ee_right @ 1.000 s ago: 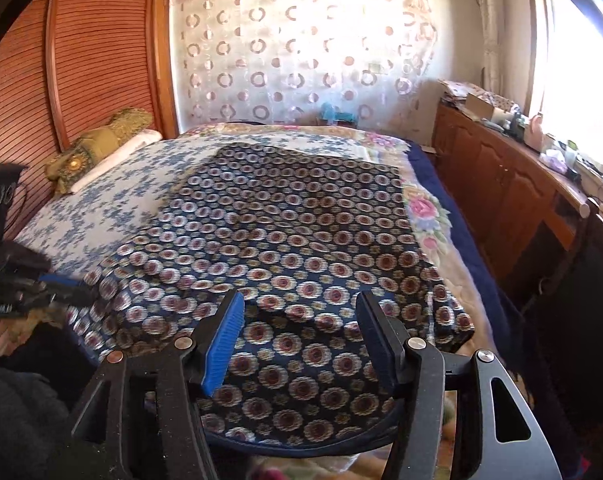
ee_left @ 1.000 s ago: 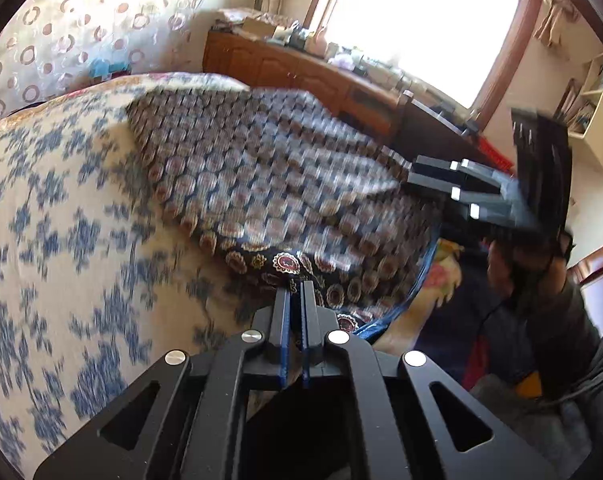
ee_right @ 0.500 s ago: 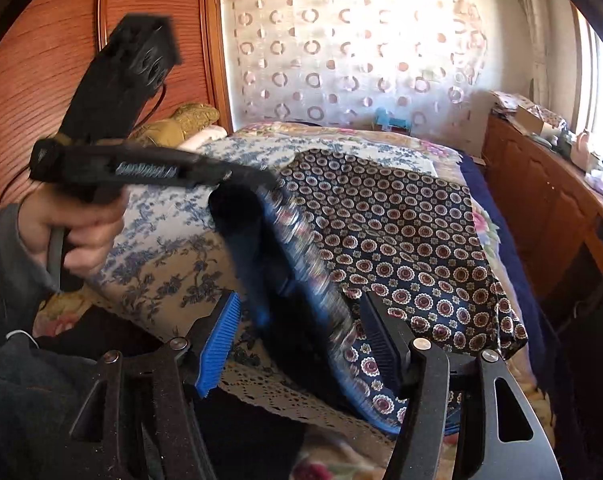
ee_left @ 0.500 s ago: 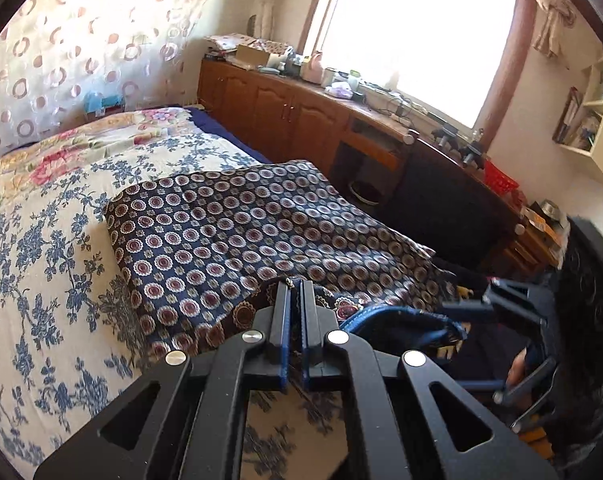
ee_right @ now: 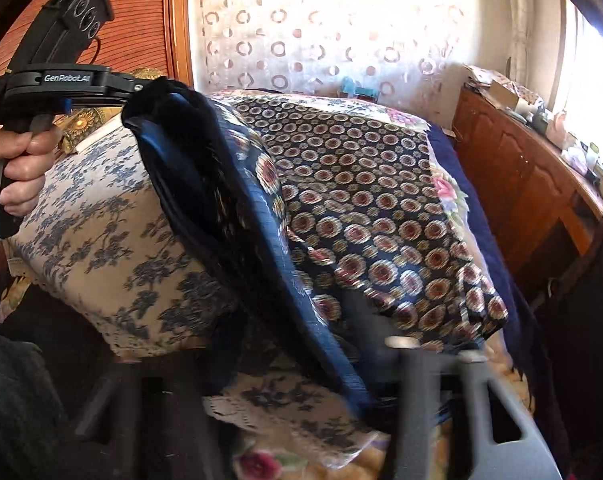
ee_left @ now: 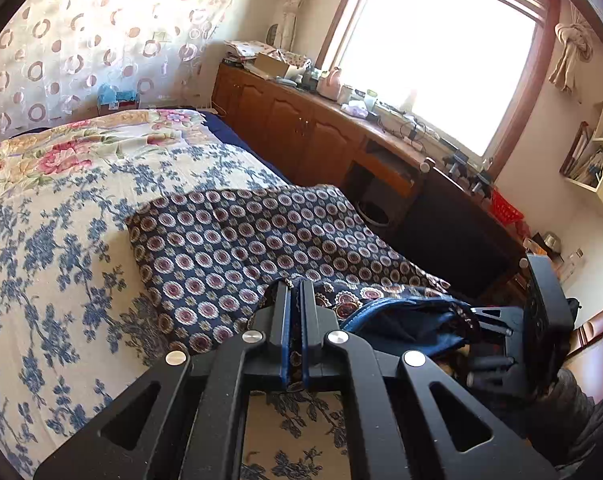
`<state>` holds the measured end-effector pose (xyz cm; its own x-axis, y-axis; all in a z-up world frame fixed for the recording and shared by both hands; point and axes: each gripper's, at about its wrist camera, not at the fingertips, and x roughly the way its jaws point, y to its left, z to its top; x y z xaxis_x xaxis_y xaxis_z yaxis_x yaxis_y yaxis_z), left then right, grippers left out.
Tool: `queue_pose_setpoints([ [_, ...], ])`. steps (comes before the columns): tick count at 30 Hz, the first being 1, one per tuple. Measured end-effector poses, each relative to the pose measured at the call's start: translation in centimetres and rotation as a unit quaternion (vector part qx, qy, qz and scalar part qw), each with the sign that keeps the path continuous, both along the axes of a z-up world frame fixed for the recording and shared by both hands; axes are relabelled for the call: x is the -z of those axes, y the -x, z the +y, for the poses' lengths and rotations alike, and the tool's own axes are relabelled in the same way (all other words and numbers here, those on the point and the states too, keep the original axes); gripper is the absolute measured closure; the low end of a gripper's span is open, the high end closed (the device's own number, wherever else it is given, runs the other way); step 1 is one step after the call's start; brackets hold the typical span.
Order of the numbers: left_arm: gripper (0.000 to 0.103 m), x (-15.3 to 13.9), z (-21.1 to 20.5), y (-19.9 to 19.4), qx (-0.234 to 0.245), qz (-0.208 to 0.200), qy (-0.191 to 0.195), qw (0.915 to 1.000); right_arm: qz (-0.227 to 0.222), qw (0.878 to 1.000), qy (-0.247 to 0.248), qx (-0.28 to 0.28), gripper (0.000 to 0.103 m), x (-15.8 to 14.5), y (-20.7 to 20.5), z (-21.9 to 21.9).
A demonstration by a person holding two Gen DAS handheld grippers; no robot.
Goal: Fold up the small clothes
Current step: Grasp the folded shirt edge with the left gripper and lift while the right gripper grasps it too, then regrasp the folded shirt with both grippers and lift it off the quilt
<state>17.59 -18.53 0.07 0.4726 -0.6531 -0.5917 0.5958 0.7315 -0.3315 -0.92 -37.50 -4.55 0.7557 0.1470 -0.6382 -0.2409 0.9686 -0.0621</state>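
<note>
A navy garment (ee_left: 241, 240) printed with round medallions lies on the bed, its near edge lifted. My left gripper (ee_left: 295, 292) is shut on that edge beside the blue waistband (ee_left: 405, 320). In the right wrist view the left gripper (ee_right: 129, 90), held by a hand (ee_right: 17, 160), lifts one end of the waistband (ee_right: 269, 216) off the garment (ee_right: 361, 200). The band runs down into my right gripper (ee_right: 301, 312), which is blurred, its jaws closing on the band. The right gripper (ee_left: 475, 320) shows at the band's far end.
The bed (ee_left: 61, 240) has a white cover with blue flowers. A wooden cabinet (ee_left: 301, 132) with clutter on top runs under the window along the bed's right side. A wooden wardrobe (ee_right: 133, 20) stands to the left, and a patterned curtain (ee_right: 321, 32) hangs behind the bed.
The left gripper lifted the garment's near edge and carried it over toward the right gripper. The right gripper's jaws, wide apart before, have come together around the blue waistband.
</note>
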Motion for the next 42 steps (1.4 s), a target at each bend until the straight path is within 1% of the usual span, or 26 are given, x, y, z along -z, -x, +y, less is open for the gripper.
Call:
queue_pose_setpoints([
  [2, 0.098, -0.4, 0.3, -0.4, -0.006, -0.007, -0.003, 1.0000, -0.008, 1.000, -0.001, -0.001, 0.096, -0.8, -0.8, -0.7],
  [3, 0.098, -0.6, 0.5, -0.6, -0.010, -0.012, -0.006, 0.9998, -0.017, 1.000, -0.003, -0.003, 0.097, -1.4, -1.5, -0.7],
  [7, 0.098, -1.5, 1.4, -1.9, -0.030, -0.031, -0.023, 0.9988, -0.058, 0.998, 0.018, -0.013, 0.098, -4.1, -4.9, -0.3],
  [9, 0.098, -1.6, 1.8, -2.9, -0.042, -0.034, -0.029, 0.9981, -0.068, 0.997, 0.022, -0.020, 0.098, -5.2, -7.4, -0.1],
  [12, 0.097, -1.2, 2.5, -4.8, -0.051, -0.031, -0.039, 0.9975, -0.069, 0.997, 0.030, -0.028, 0.098, -6.1, -11.6, 0.2],
  [15, 0.083, -0.4, 2.8, -6.7, -0.050, -0.022, -0.046, 0.9974, -0.061, 0.997, 0.038, -0.035, 0.098, -5.9, -15.6, 0.5],
  [17, 0.063, 0.1, 3.1, -7.8, -0.053, -0.020, -0.054, 0.9970, -0.049, 0.997, 0.045, -0.039, 0.098, -5.2, -17.8, 0.5],
  [19, 0.061, 0.5, 3.3, -8.6, -0.052, -0.019, -0.056, 0.9969, -0.035, 0.997, 0.047, -0.042, 0.098, -4.7, -19.2, 0.5],
  [21, 0.052, 1.0, 3.5, -9.4, -0.048, -0.012, -0.059, 0.9970, -0.025, 0.998, 0.042, -0.043, 0.098, -4.7, -20.2, -0.4],
  [22, 0.041, 1.3, 3.5, -9.7, -0.044, -0.009, -0.059, 0.9972, -0.021, 0.998, 0.039, -0.044, 0.097, -4.8, -20.9, -0.3],
  [23, 0.034, 1.6, 3.4, -10.0, -0.038, -0.004, -0.059, 0.9975, -0.019, 0.998, 0.037, -0.041, 0.093, -4.8, -21.5, -0.4],
  [24, 0.033, 1.9, 3.3, -10.2, -0.031, 0.002, -0.058, 0.9978, -0.019, 0.998, 0.037, -0.037, 0.088, -4.9, -22.2, -0.5],
  [26, 0.031, 2.3, 3.1, -10.5, -0.023, 0.009, -0.059, 0.9980, -0.024, 0.999, 0.037, -0.031, 0.085, -5.3, -22.9, -0.6],
  [28, 0.031, 2.6, 2.7, -10.8, -0.020, 0.009, -0.067, 0.9975, -0.030, 0.999, 0.032, -0.021, 0.075, -5.6, -23.5, -0.4],
  [29, 0.031, 2.8, 2.5, -10.9, -0.019, 0.009, -0.072, 0.9972, -0.034, 0.999, 0.030, -0.013, 0.064, -5.9, -23.7, -0.6],
  [30, 0.031, 3.1, 2.1, -11.2, -0.019, 0.009, -0.081, 0.9965, -0.039, 0.999, 0.025, -0.004, 0.056, -6.3, -24.1, -0.9],
  [33, 0.031, 3.8, 1.5, -12.3, -0.024, 0.015, -0.099, 0.9947, -0.045, 0.998, 0.026, 0.020, 0.053, -6.9, -25.1, -1.7],
  [35, 0.031, 4.3, 1.4, -12.9, -0.029, 0.021, -0.104, 0.9940, -0.052, 0.997, 0.035, 0.044, 0.052, -7.4, -25.3, -2.3],
  [36, 0.031, 4.6, 1.4, -13.3, -0.034, 0.027, -0.106, 0.9935, -0.055, 0.997, 0.032, 0.050, 0.050, -7.7, -25.1, -2.7],
  [40, 0.031, 5.6, 1.8, -14.7, -0.049, 0.048, -0.101, 0.9925, -0.063, 0.995, 0.011, 0.076, 0.040, -8.7, -22.8, -4.2],
  [42, 0.031, 6.0, 1.9, -15.1, -0.054, 0.057, -0.097, 0.9922, -0.067, 0.995, -0.009, 0.077, 0.031, -8.8, -20.7, -4.2],
])
